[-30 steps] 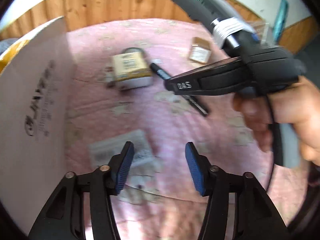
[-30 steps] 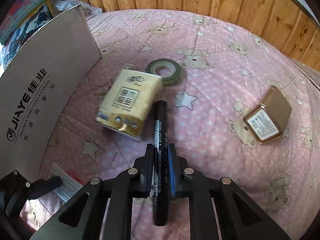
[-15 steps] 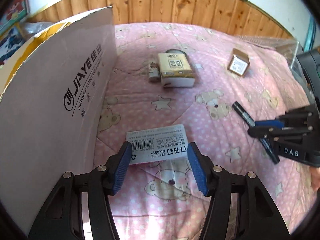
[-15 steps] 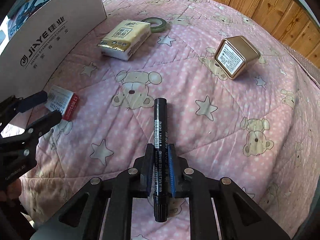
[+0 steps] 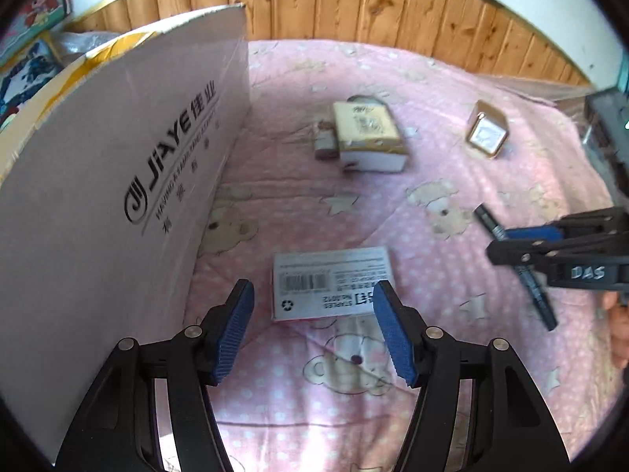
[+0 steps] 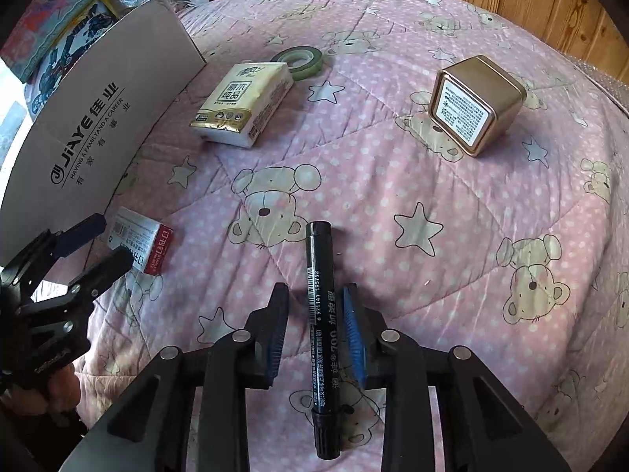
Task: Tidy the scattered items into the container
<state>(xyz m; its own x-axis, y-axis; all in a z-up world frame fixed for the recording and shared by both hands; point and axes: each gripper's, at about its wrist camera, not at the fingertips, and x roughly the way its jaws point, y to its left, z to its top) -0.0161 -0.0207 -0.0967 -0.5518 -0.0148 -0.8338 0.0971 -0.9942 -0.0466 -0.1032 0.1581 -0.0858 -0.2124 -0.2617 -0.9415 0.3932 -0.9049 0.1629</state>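
A black marker [image 6: 323, 314] lies on the pink bedspread between the fingers of my right gripper [image 6: 314, 314], which is open around it. The marker also shows in the left wrist view [image 5: 515, 259]. My left gripper [image 5: 312, 322] is open just in front of a white staples box [image 5: 332, 281], which has a red end in the right wrist view [image 6: 141, 242]. The cardboard box [image 5: 118, 196] stands to the left. A tissue pack [image 6: 243, 104], a green tape roll [image 6: 300, 61] and a gold tin [image 6: 475, 102] lie farther back.
The wooden wall panelling [image 5: 354, 4] borders the bed at the back. Colourful books [image 6: 51, 27] lie behind the cardboard box. A small pale item [image 5: 324, 143] sits beside the tissue pack. My right gripper's body [image 5: 570, 255] is at the right of the left wrist view.
My right gripper has opened: its fingers were shut on the marker and now stand apart around it on the bedspread. My left gripper has drawn closer to the staples box.
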